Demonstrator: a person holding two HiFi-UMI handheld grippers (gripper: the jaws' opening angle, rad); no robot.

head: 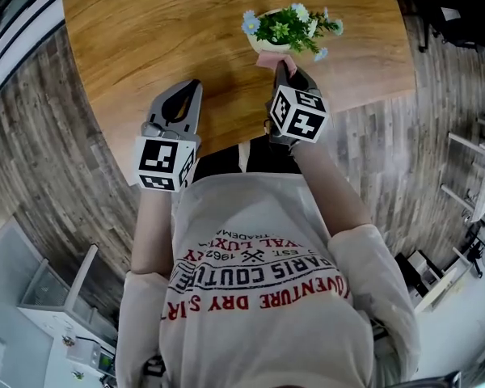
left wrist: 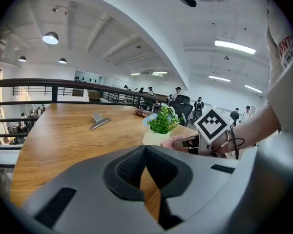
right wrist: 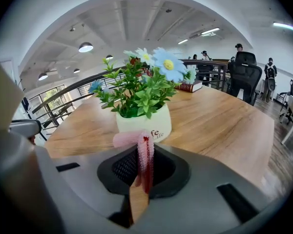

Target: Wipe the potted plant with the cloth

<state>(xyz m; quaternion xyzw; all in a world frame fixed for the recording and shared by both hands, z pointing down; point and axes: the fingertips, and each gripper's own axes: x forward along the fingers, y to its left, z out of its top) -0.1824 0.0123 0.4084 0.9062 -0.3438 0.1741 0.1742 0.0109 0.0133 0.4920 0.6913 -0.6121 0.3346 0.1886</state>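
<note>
Right gripper view showed the right gripper (right wrist: 142, 155) pinching the cloth (right wrist: 128, 139) just by the plant pot (right wrist: 154, 123), wiping barely started, I think; the left gripper (left wrist: 145, 149) was clenched on nothing

A broad wooden table (head: 129, 31) stretches ahead of the left tongs (head: 194, 87) and the right tongs (head: 281, 67). A floor of grey wood planks (head: 56, 184) runs to both sides and behind them. Past the table's far edge, a black railing (left wrist: 63, 84) curves across the hall. A metal clip (left wrist: 100, 121) lies on the table ahead of the left tongs. A book (right wrist: 190, 87) rests far ahead of the right tongs, with a black office chair (right wrist: 246, 72) to its right. Round lamps (left wrist: 50, 38) and strip lights (left wrist: 234, 46) burn in the white ceiling overhead. White shelving (head: 56, 297) stands behind the left tongs.
</note>
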